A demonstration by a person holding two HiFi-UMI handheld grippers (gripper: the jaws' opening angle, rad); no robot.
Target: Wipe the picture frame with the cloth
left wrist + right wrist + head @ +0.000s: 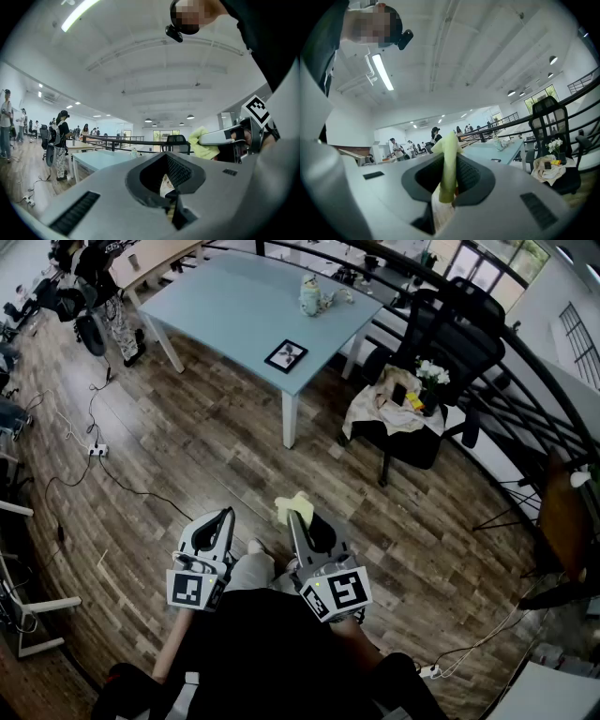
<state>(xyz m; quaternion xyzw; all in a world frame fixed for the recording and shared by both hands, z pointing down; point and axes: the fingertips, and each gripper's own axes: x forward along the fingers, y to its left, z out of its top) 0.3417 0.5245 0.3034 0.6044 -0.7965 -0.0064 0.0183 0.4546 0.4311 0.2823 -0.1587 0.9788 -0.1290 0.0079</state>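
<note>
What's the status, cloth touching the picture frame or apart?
Apart. Head view: the cloth is clamped in the right gripper over the floor, and the picture frame lies on the table, with open floor between them.

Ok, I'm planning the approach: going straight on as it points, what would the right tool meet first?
Probably the blue table, near the corner with the picture frame; only floor lies between. Depth is unclear, so the right tool, shut on the cloth, might pass beside it.

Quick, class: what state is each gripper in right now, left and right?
Left gripper: shut, holding nothing.
Right gripper: shut on the soft yellow-green cloth.
</note>
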